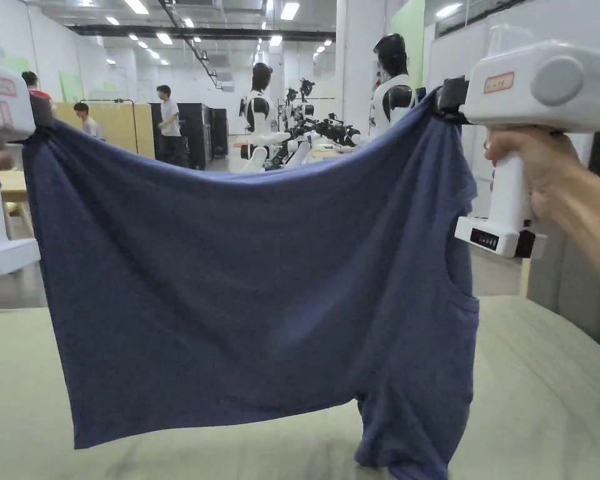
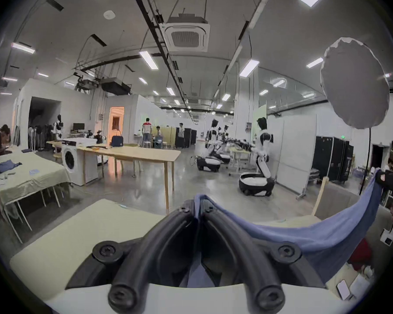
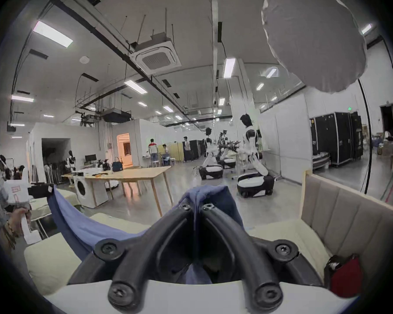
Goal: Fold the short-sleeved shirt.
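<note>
While both tools are raised high and wide apart, the shirt (image 1: 255, 294) hangs between them as a broad blue sheet; the left gripper (image 2: 197, 208) has its jaws pressed together on one upper corner, and the right gripper (image 3: 194, 206) is likewise clamped on the other, cloth bunched through the tips in each gripper view. The held edge runs side to side in a shallow sag, so the shirt's long axis lies across the person, level with the hands; the body drops straight down from both grippers. Its lower hem hangs just above the bed (image 1: 542, 387) on the left, while the right side trails lower, a sleeve bunched and apparently touching the surface. Neither hand looks nearer; the cloth is shared evenly. I judge the next move is to lower it flat onto the bed, and the dragging right side may crumple first. Beyond stand humanoid robots (image 1: 392, 94) and some people (image 1: 167, 122).
</note>
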The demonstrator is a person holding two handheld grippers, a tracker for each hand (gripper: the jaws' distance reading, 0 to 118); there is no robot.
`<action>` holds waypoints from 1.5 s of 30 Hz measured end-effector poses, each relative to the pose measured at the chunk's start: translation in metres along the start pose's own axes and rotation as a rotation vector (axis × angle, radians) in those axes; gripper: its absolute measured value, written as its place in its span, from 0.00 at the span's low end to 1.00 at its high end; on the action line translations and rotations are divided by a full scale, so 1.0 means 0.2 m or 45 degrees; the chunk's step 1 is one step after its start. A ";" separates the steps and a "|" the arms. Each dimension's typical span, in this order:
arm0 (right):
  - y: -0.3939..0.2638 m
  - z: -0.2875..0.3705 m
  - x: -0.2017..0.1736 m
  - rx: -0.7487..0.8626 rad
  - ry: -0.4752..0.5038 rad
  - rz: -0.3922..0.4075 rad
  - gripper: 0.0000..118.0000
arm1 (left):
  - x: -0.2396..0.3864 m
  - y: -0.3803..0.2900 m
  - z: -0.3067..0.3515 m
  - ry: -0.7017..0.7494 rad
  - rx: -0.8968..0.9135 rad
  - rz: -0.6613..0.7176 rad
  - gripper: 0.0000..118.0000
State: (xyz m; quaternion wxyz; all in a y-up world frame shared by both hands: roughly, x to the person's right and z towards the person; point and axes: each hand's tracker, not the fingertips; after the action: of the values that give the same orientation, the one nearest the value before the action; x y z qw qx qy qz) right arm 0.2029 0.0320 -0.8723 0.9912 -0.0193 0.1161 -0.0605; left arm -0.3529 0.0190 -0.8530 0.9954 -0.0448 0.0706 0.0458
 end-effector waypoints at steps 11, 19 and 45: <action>-0.36 0.27 0.09 -0.090 0.039 -0.040 0.03 | -0.14 -0.41 0.16 -0.125 -0.102 0.006 0.02; -0.71 0.98 0.06 -0.202 0.131 0.058 0.03 | -0.31 -0.86 0.75 -0.242 -0.181 0.058 0.02; -2.04 1.79 0.21 -1.260 0.064 0.135 0.08 | -0.57 -2.22 1.82 -0.290 -0.735 0.089 0.11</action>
State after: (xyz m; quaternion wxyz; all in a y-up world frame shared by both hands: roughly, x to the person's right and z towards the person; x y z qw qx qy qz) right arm 0.2801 -0.3688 -0.5136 0.8618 -0.4800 0.1554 0.0518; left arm -0.3724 -0.3963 -0.4412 0.9410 -0.3176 -0.0556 0.1028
